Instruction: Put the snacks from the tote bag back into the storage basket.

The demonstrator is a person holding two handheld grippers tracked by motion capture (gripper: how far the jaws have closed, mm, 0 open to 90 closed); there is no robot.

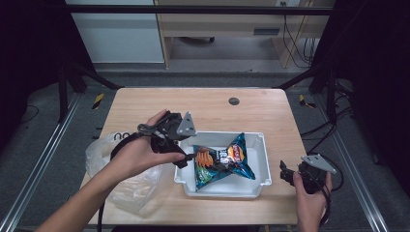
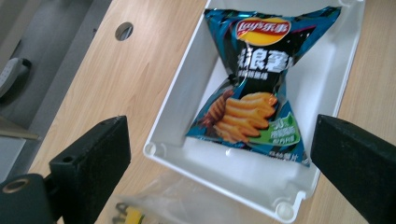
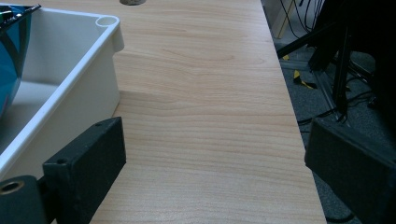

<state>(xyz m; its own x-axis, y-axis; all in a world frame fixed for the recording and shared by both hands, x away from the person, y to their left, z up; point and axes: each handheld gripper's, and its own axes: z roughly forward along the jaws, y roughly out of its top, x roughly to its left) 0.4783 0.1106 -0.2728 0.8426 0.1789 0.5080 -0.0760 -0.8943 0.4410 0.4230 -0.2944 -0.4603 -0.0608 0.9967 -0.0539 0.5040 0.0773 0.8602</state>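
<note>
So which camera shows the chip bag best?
The left gripper view: the chip bag faces the camera, big, with its logo and pictured chips clear. The high view shows the whole bag small inside the white bin. The right gripper view catches just a teal edge.

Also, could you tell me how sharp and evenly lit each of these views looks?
High view: table bright, surroundings dark, slightly soft. Left gripper view: chip bag legible with mild glare, white tray bright, plastic bag at the bottom edge blurred. Right gripper view: wood grain crisp, dark floor at right dim.
</note>
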